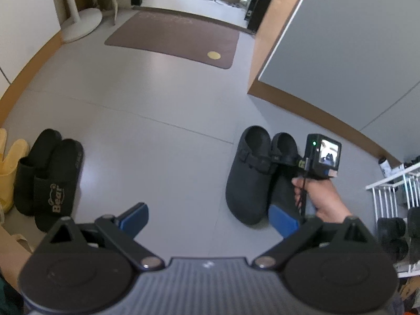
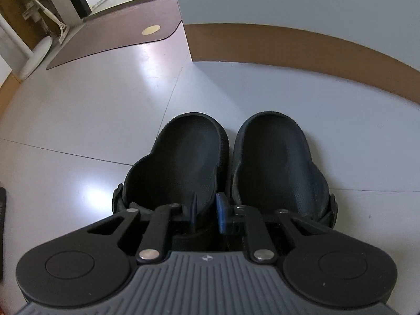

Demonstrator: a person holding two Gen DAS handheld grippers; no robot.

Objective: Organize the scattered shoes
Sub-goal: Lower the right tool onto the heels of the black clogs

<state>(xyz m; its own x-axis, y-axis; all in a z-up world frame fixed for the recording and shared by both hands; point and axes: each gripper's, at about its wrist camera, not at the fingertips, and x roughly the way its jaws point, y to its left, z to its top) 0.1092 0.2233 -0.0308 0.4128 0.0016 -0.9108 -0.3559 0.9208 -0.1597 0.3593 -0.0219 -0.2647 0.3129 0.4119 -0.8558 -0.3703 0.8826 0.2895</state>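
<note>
The right gripper (image 2: pixel 206 211) had its fingers drawn close, pinching the inner rim of the left black clog (image 2: pixel 178 162), which sat touching its mate (image 2: pixel 281 162) near the brown baseboard (image 2: pixel 288 42). So thin a bite risked the clog slipping or swinging into its mate. The left gripper (image 1: pixel 210 218) hung spread and empty.

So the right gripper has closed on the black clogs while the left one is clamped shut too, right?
Not quite: the left gripper is wide open, holding nothing, as the left wrist view shows. The right gripper has indeed closed on the black clogs.
</note>
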